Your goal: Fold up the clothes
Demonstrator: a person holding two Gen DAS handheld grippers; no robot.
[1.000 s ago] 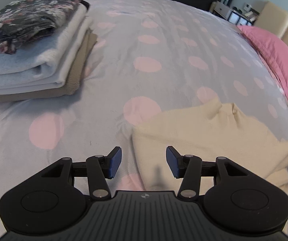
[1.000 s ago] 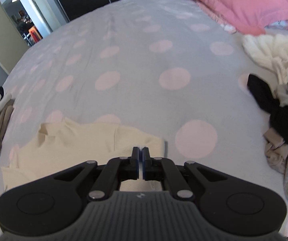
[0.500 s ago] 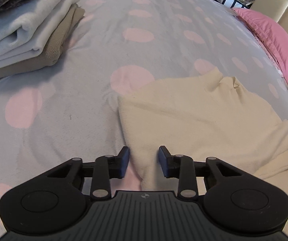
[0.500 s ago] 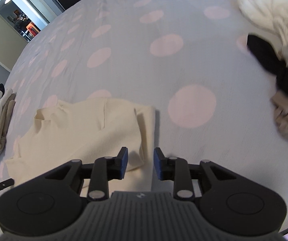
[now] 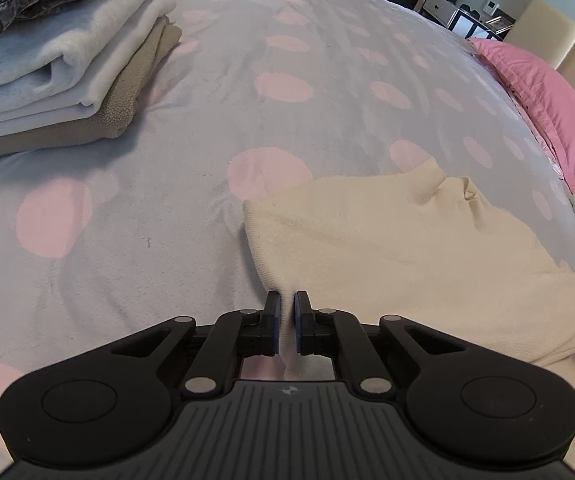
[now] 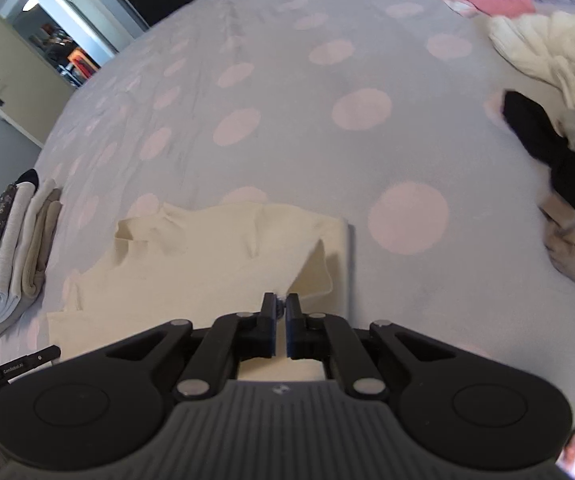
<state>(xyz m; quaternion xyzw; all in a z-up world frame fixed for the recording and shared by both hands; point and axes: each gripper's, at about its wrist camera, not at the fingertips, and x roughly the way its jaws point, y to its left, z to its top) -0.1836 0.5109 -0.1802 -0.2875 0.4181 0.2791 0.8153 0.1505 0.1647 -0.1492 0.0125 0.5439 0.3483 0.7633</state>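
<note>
Lettering on the black bar [image 6: 15, 364] at lower left is too small to be read. The cream knit sweater [image 5: 407, 248], lying on the grey pink-dotted bedspread [image 5: 207, 120], is pinched at its near edge by left gripper [image 5: 285, 320] and right gripper [image 6: 281, 326], both clamped on fabric.

A bed [image 5: 215, 128] with a grey, pink-dotted cover carries a cream sweater [image 5: 407, 248], a folded stack [image 5: 59, 80], a pink pillow [image 5: 543, 108] and loose clothes [image 6: 559, 152].

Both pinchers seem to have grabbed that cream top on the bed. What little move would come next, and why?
Probably lift both near corners and carry them toward the collar. The left hand-held gripper and right hand-held gripper are each shut on the near edge of the cream top, which lies flat on the spotted bedspread, sleeves already folded in.
</note>
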